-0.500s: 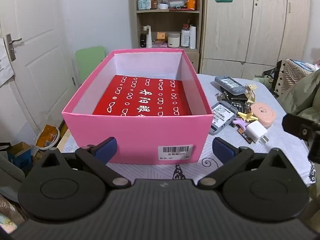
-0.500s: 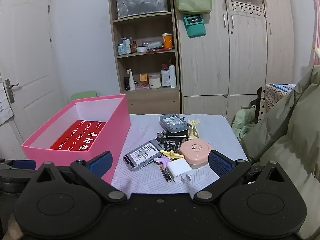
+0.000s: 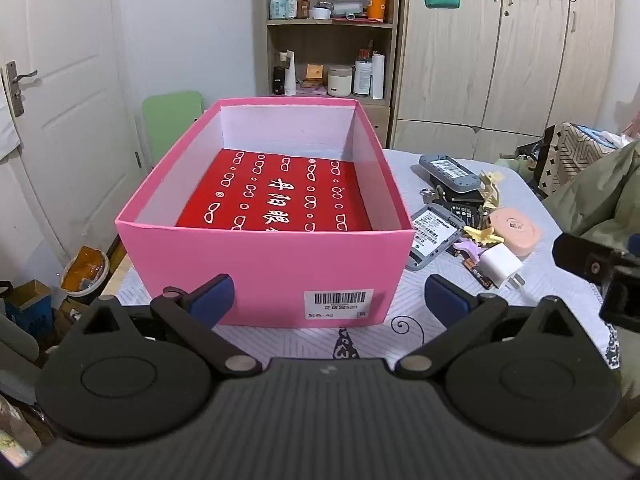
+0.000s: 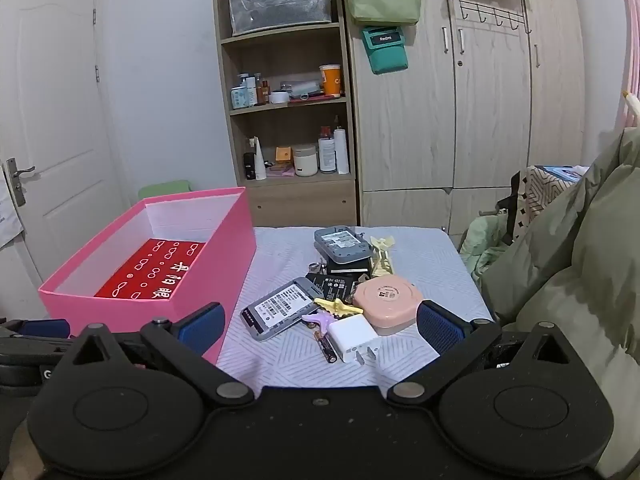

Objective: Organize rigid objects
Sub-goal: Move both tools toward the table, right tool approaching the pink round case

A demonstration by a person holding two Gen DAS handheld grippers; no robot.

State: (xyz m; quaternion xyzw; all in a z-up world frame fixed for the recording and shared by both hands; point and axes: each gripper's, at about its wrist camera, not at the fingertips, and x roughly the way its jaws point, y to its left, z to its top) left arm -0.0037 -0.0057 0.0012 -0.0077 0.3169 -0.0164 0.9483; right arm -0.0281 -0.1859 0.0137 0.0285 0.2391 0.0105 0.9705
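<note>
Hiding part of the clutter pile (image 4: 340, 300), perhaps keys; both claws (image 3: 326, 300) (image 4: 320, 322) apart, empty.

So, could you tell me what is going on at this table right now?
A person holds a hand-held gripper in each hand, and both are open and empty. The left hand-held gripper faces the pink box, which holds only a red printed sheet. The right hand-held gripper faces a pile of small items on the cloth: a white charger, a round pink case and two grey devices. Nothing from the pile is in the box yet.
</note>
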